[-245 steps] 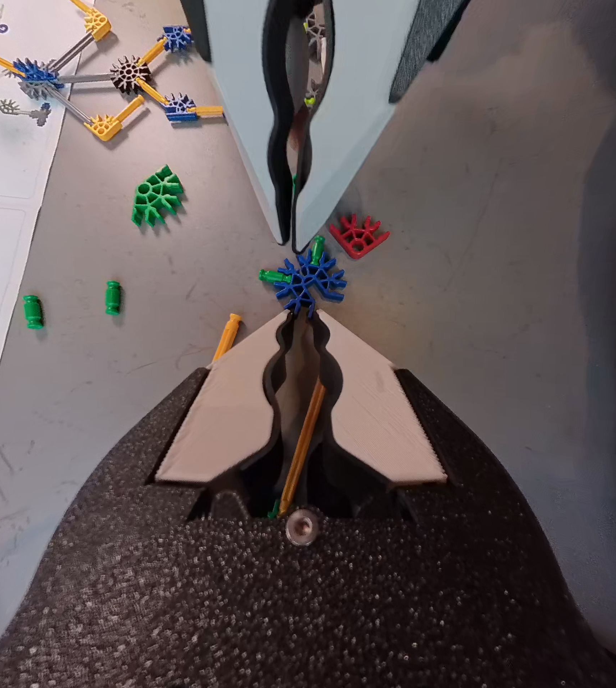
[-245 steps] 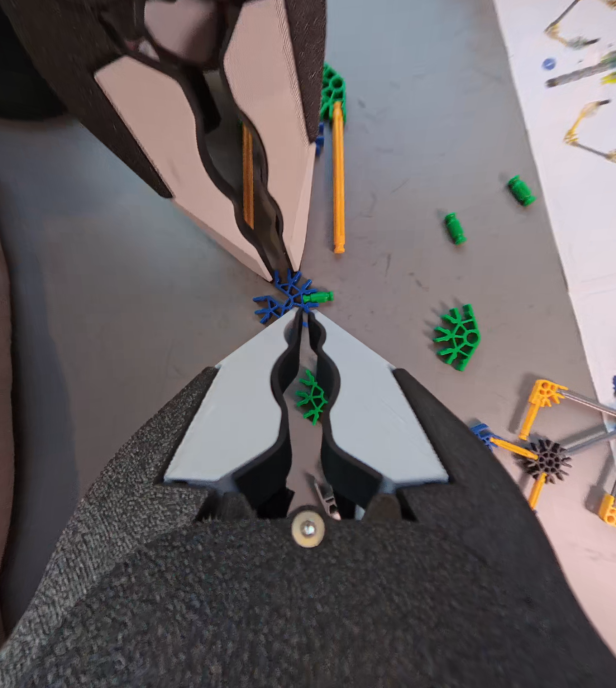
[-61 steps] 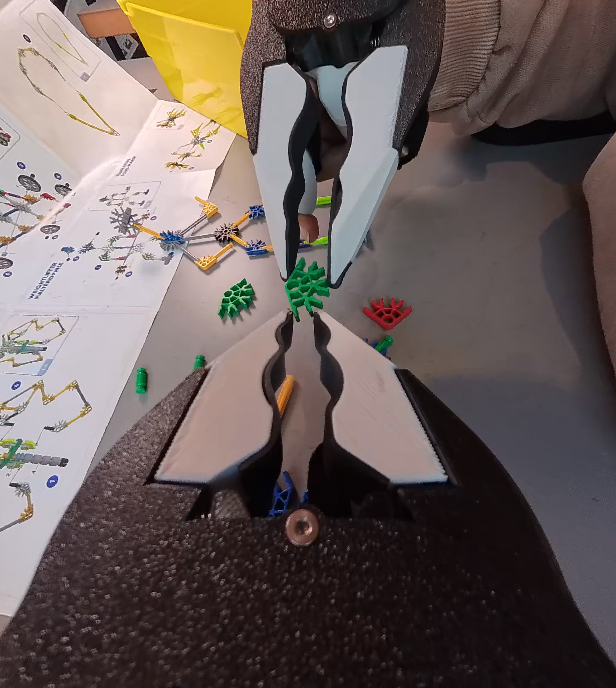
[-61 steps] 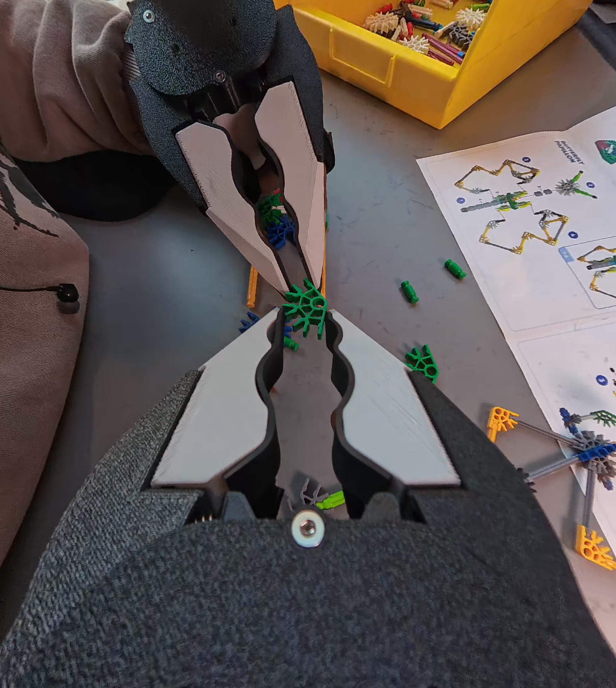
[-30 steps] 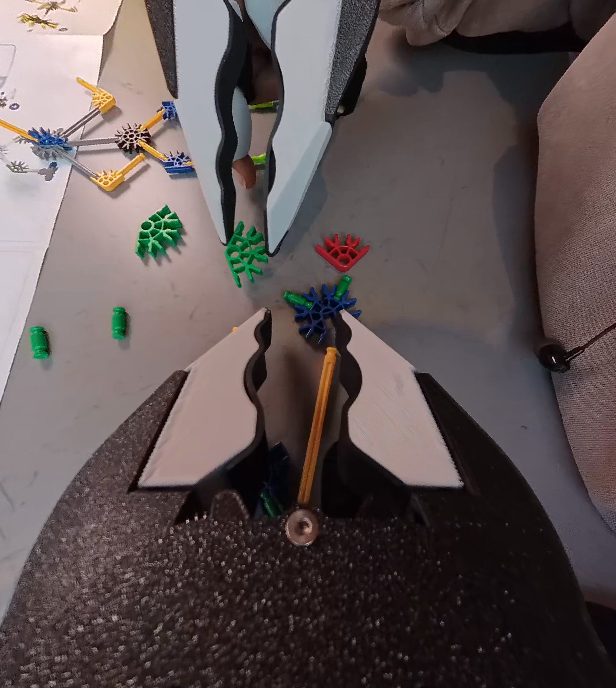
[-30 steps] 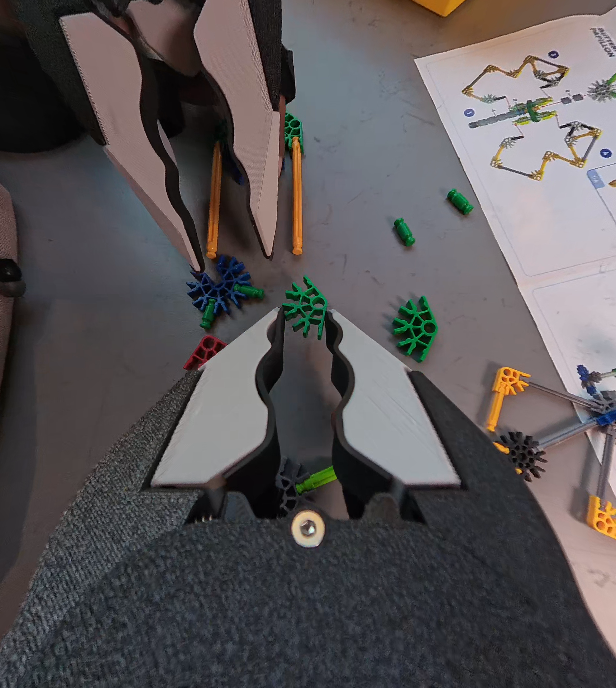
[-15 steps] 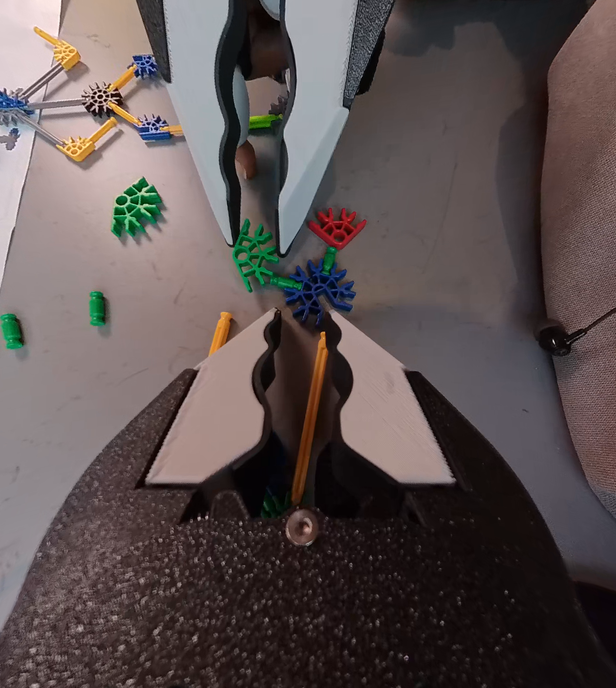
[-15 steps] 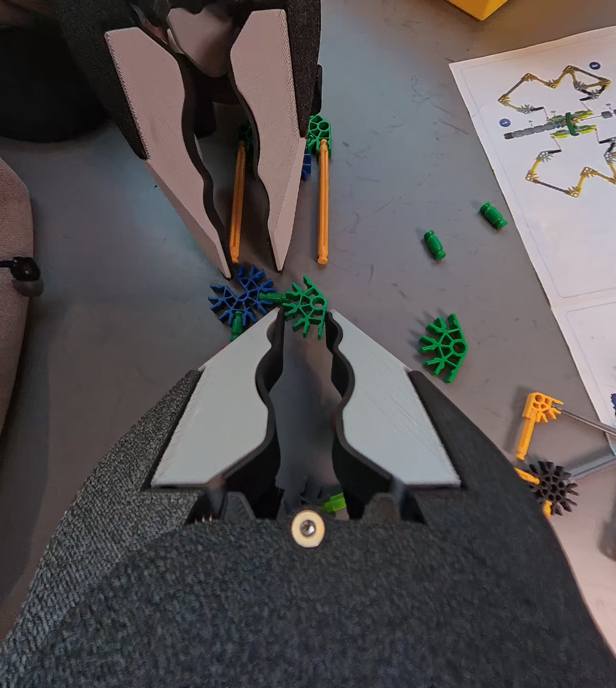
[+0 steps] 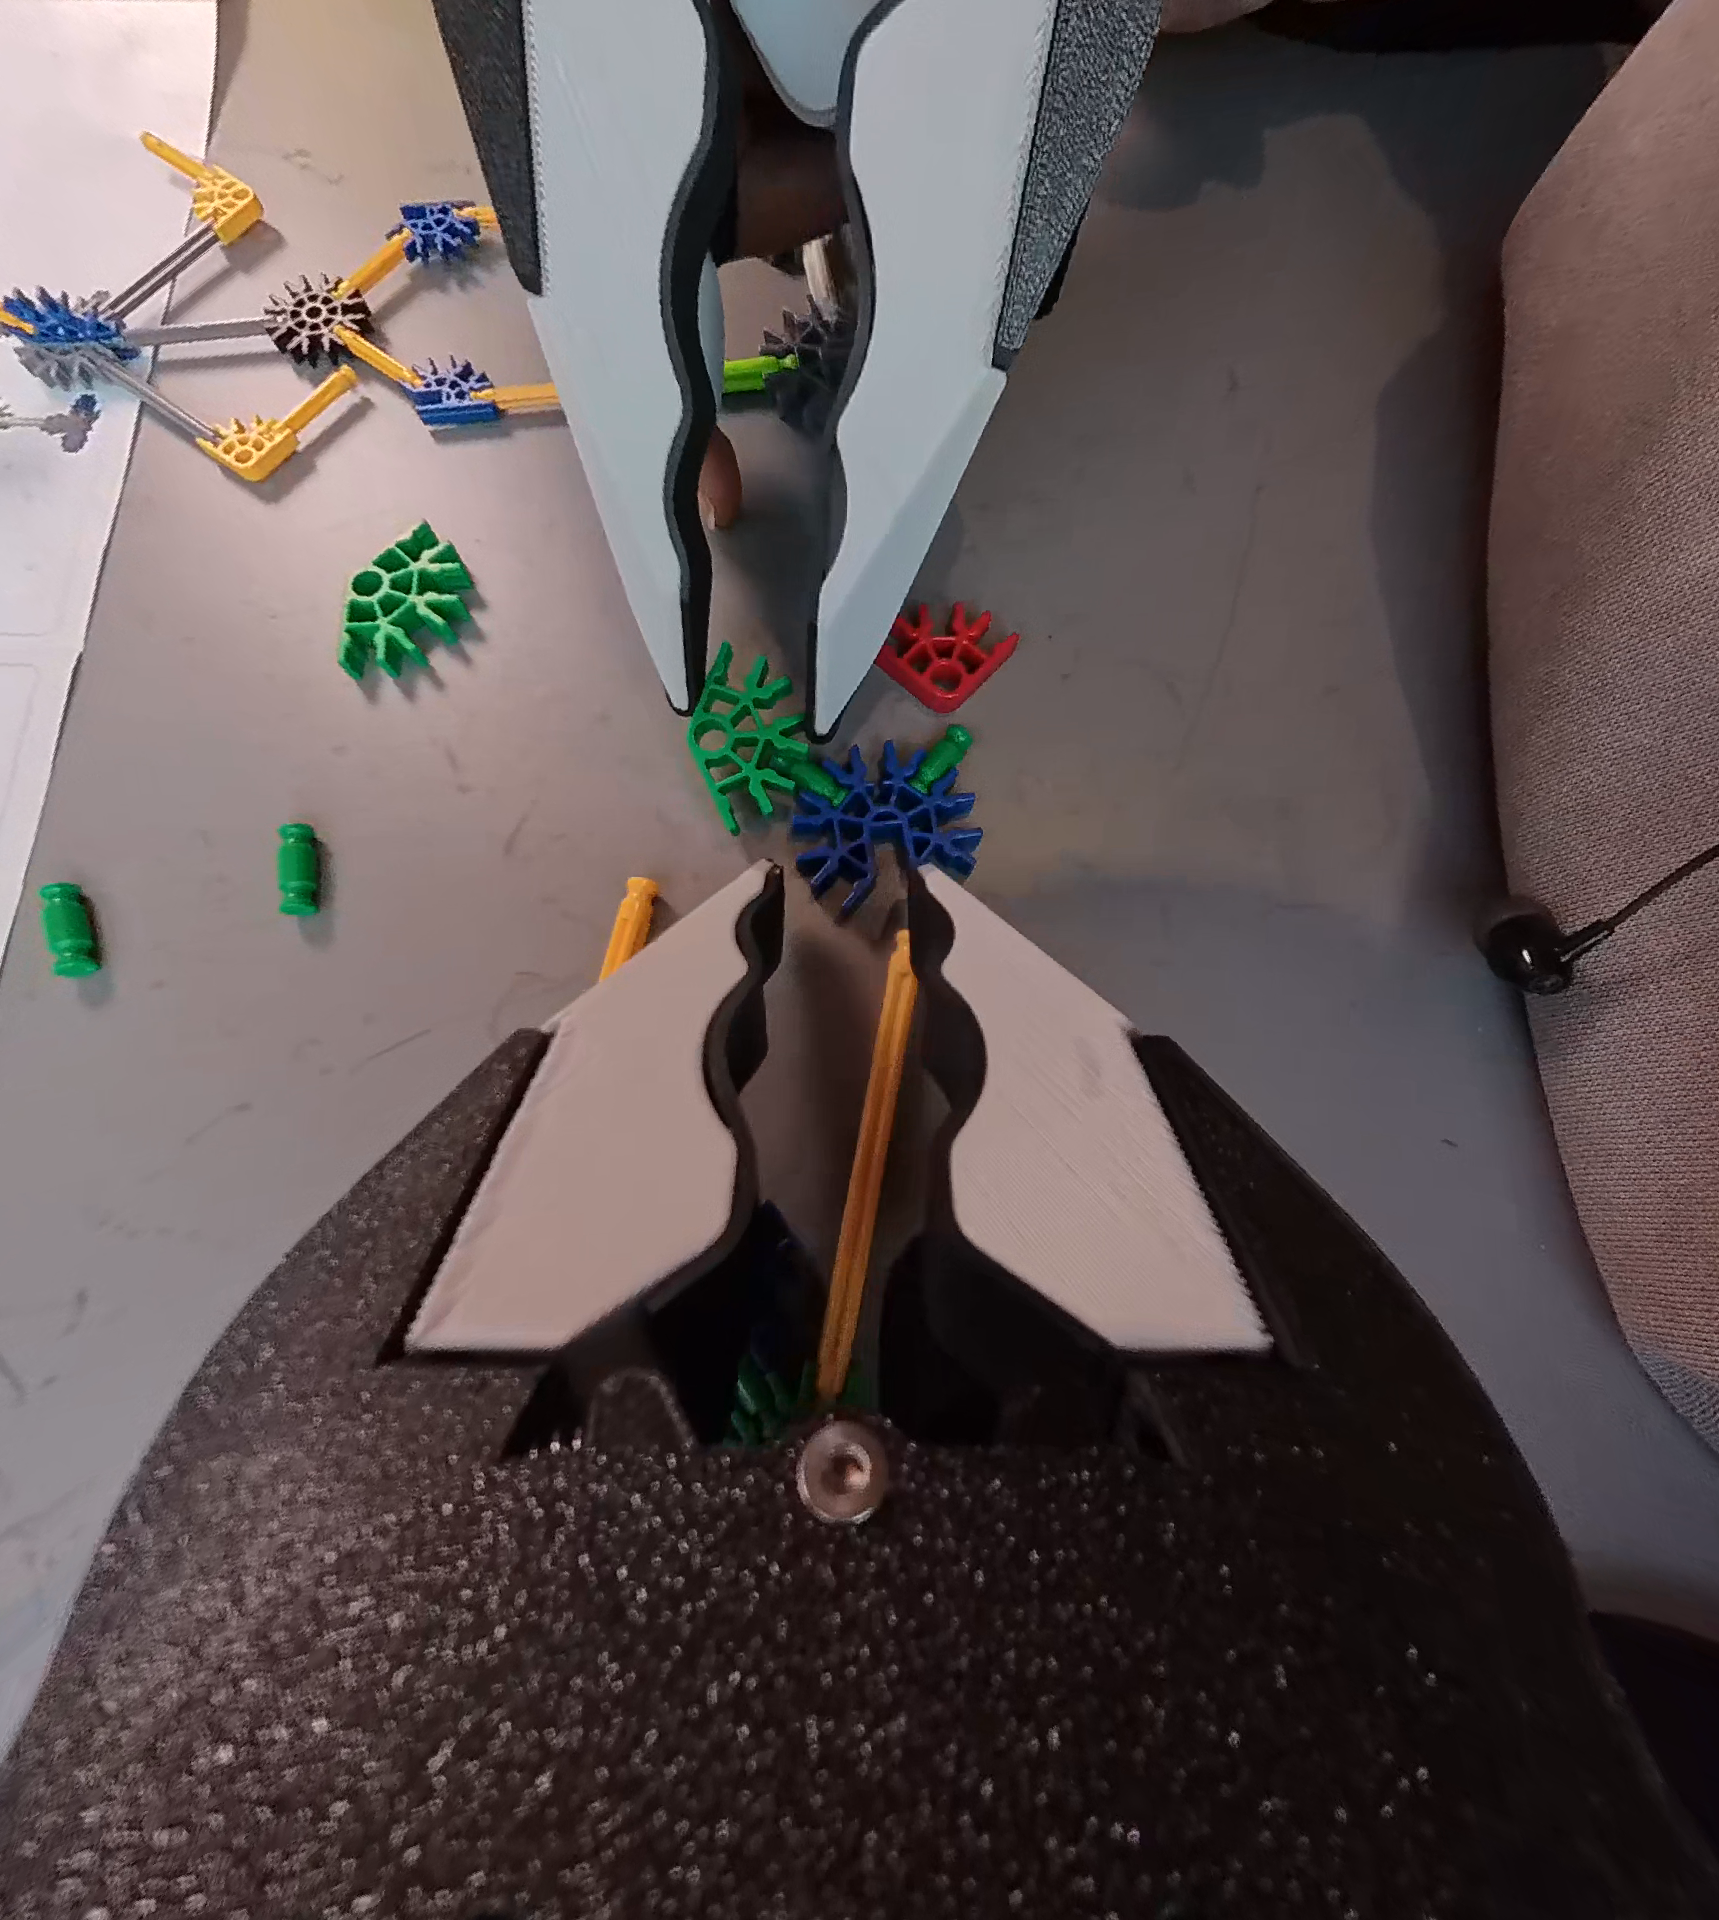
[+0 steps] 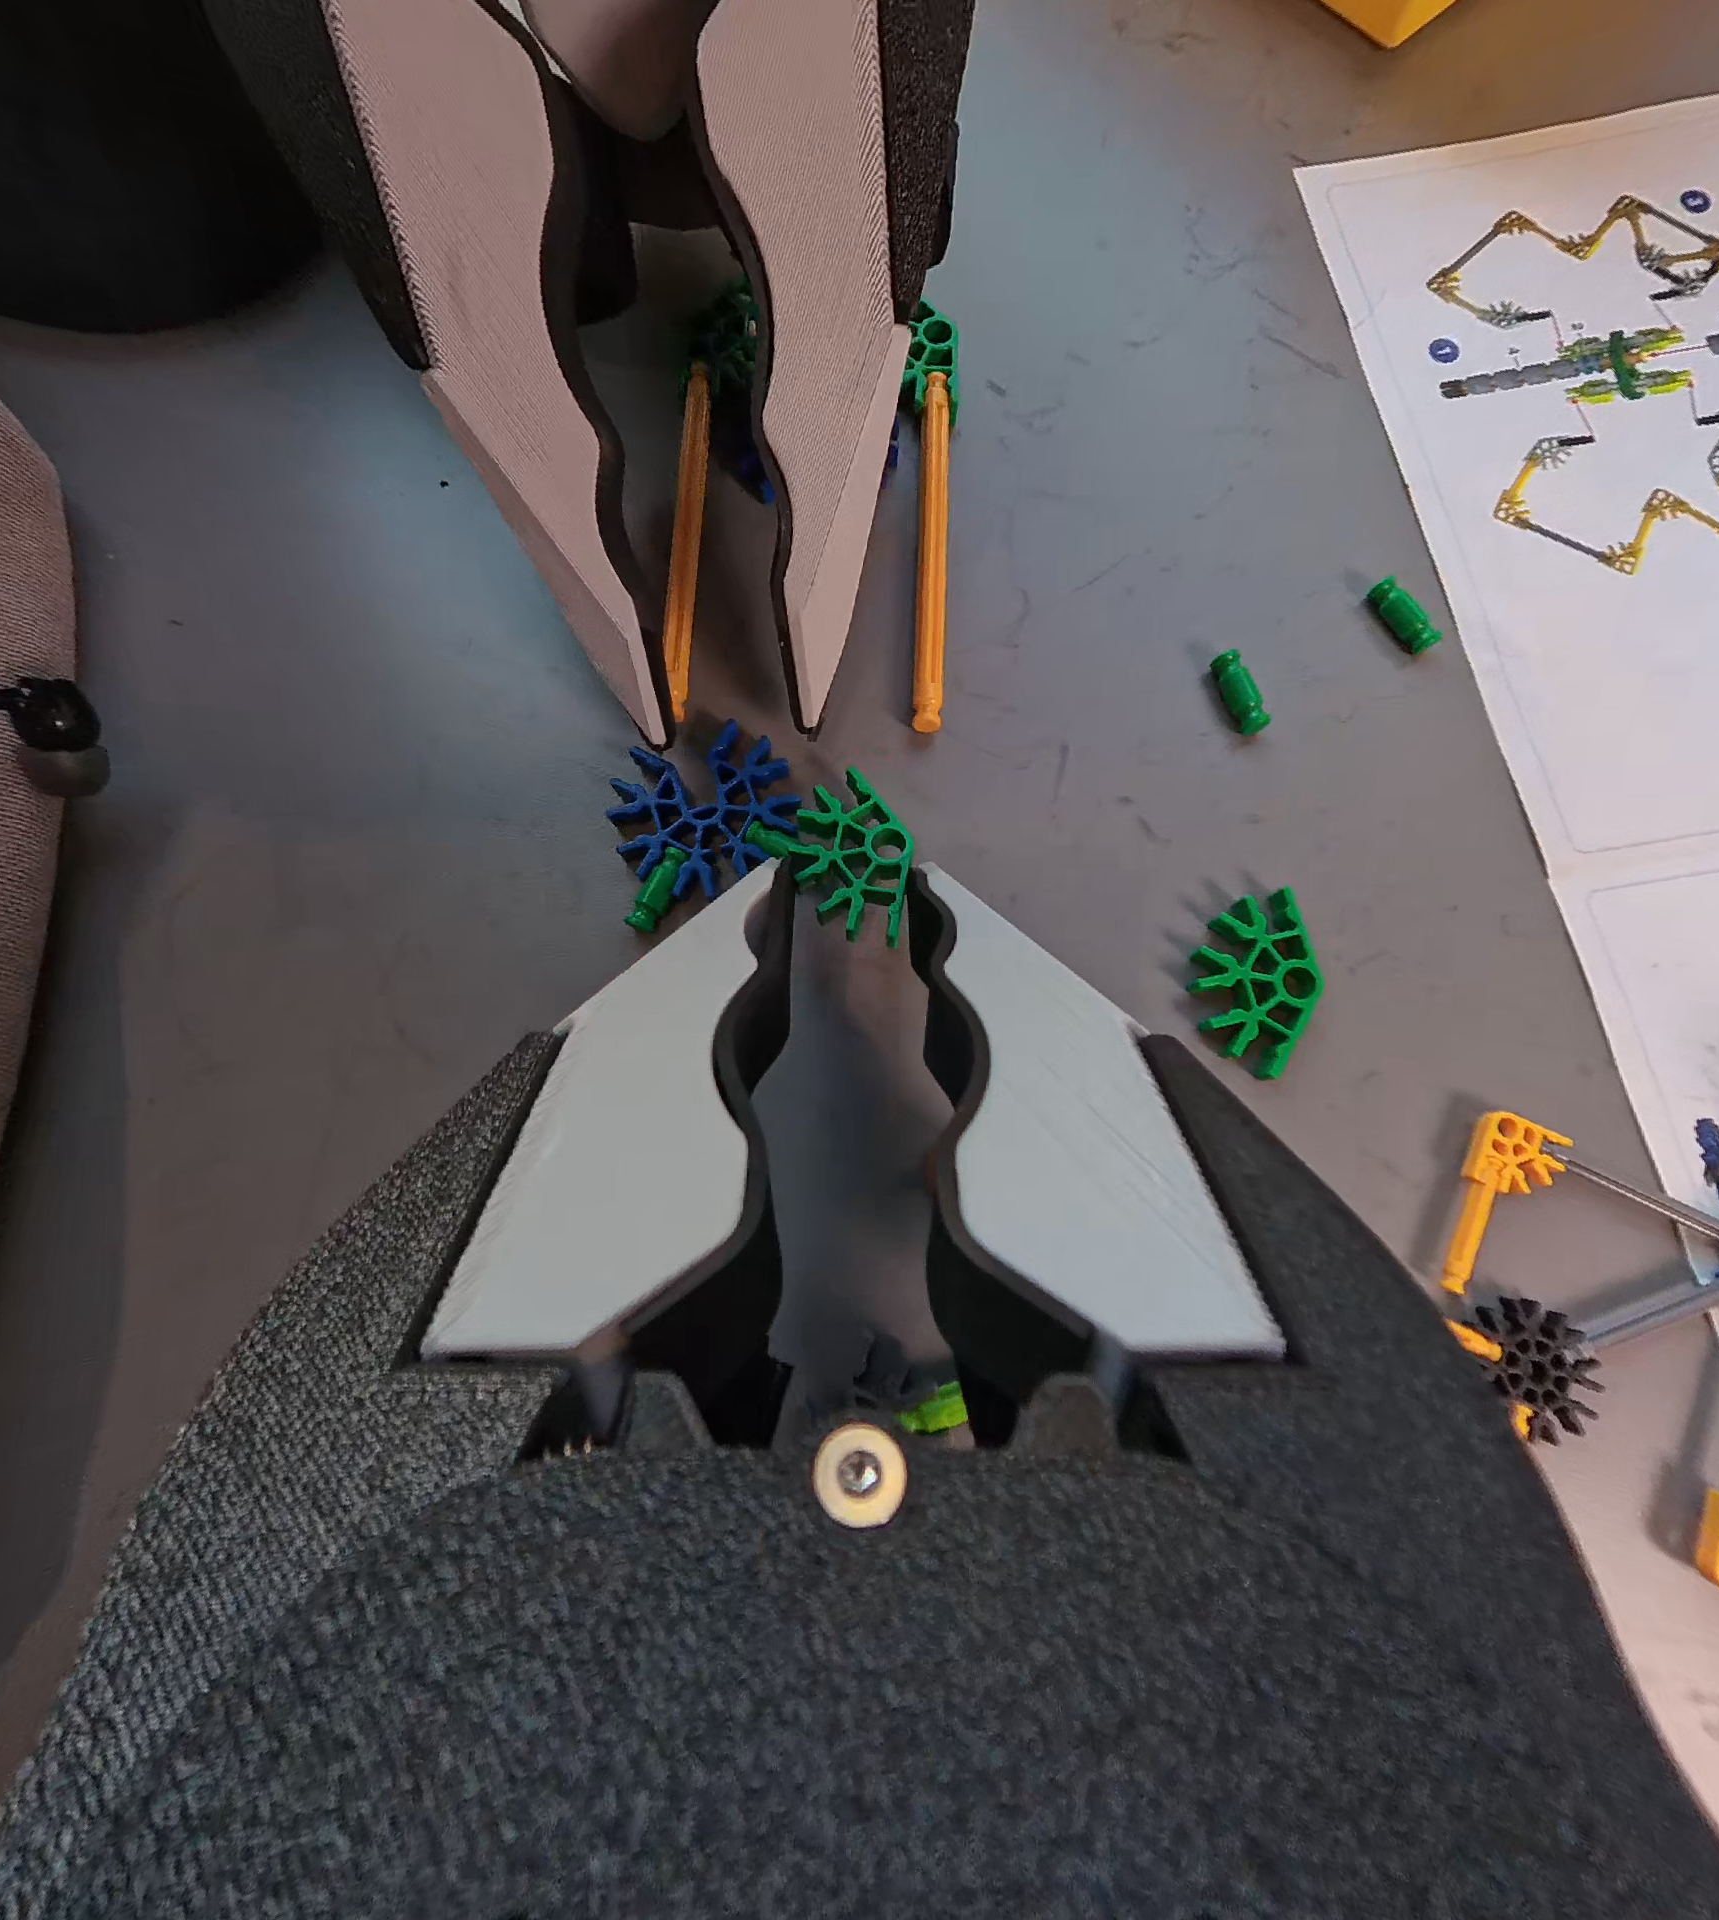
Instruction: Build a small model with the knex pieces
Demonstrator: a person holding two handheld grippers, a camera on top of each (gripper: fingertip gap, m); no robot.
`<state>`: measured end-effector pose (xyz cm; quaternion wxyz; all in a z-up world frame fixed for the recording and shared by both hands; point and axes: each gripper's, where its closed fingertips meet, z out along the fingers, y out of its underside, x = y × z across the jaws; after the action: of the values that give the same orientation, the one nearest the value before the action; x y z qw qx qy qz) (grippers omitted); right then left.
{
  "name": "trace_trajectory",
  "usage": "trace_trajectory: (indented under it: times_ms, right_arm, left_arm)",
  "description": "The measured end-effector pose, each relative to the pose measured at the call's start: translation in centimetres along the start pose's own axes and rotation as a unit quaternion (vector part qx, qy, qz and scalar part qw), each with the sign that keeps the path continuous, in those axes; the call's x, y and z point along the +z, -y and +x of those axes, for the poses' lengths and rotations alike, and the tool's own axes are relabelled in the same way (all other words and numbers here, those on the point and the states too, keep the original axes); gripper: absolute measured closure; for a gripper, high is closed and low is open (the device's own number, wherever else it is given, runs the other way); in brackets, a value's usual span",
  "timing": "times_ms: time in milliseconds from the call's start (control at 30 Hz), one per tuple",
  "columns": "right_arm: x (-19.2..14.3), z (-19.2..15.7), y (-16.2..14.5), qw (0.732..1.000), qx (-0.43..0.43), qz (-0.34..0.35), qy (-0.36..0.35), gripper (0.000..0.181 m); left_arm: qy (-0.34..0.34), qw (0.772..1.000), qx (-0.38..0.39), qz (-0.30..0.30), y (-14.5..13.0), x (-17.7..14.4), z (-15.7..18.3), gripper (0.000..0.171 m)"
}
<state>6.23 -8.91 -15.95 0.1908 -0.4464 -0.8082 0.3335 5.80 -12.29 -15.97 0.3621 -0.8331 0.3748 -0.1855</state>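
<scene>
Two grippers: tips facing over the grey table.
Left gripper: jaws apart, empty, tips at the blue snowflake connector.
Right gripper: jaws parted, flanking the green fan connector, not clamping it.
Connectors: linked by a short green rod.

My left gripper's body covers the lower end of the orange rod lying between its parted fingers, and the green and blue bits beside that end are too dark to identify. A second orange rod shows only its tip past the same gripper. My right gripper hides most of a grey connector with a lime rod. The instruction sheet runs off the picture's edge.
</scene>
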Motion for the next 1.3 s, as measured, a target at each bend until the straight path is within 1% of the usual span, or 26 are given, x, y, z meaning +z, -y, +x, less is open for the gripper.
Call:
trace_trajectory:
  times_ms: [167, 500, 700, 867, 933, 1000, 1100, 1200, 1300]
  right_arm:
    - [0.0, 0.1, -0.4, 1.0, -0.011, -0.015, -0.01, 0.161]
    - [0.1, 0.2, -0.5, 0.999, -0.011, -0.032, -0.025, 0.159]
    - [-0.5, -0.1, 0.2, 0.999, 0.027, -0.009, 0.017, 0.158]
    - [-0.5, 0.9, 0.5, 0.999, 0.038, -0.007, 0.02, 0.164]
    - [-0.4, 0.8, 0.5, 0.998, 0.047, -0.007, 0.043, 0.162]
    - [-0.4, 0.4, 0.5, 0.997, 0.037, -0.013, 0.067, 0.158]
    - [-0.2, 0.4, 0.2, 0.998, 0.006, -0.03, 0.063, 0.157]
    - [-0.2, 0.4, -0.2, 0.997, -0.001, -0.046, 0.057, 0.158]
    - [-0.5, 0.3, -0.2, 0.997, -0.004, -0.043, 0.058, 0.158]
  left_arm:
    - [-0.013, 1.0, 0.007, -0.016, -0.4, 0.5, 0.7, 0.145]
    - [-0.004, 1.0, 0.012, -0.017, -0.4, 0.7, 0.6, 0.147]
    - [0.0, 1.0, 0.014, -0.015, -0.2, 0.8, 0.5, 0.148]
    - [0.005, 1.0, 0.012, -0.013, -0.2, 0.9, 0.3, 0.15]
    - [0.006, 1.0, 0.012, -0.012, -0.2, 0.9, 0.2, 0.151]
    - [0.01, 1.0, 0.012, -0.011, -0.2, 0.9, 0.1, 0.153]
    - [0.017, 1.0, 0.011, -0.01, -0.2, 0.8, -0.2, 0.155]
    - [0.017, 1.0, 0.008, -0.009, -0.2, 0.8, -0.3, 0.155]
    - [0.02, 1.0, 0.011, -0.01, -0.2, 0.7, -0.4, 0.155]
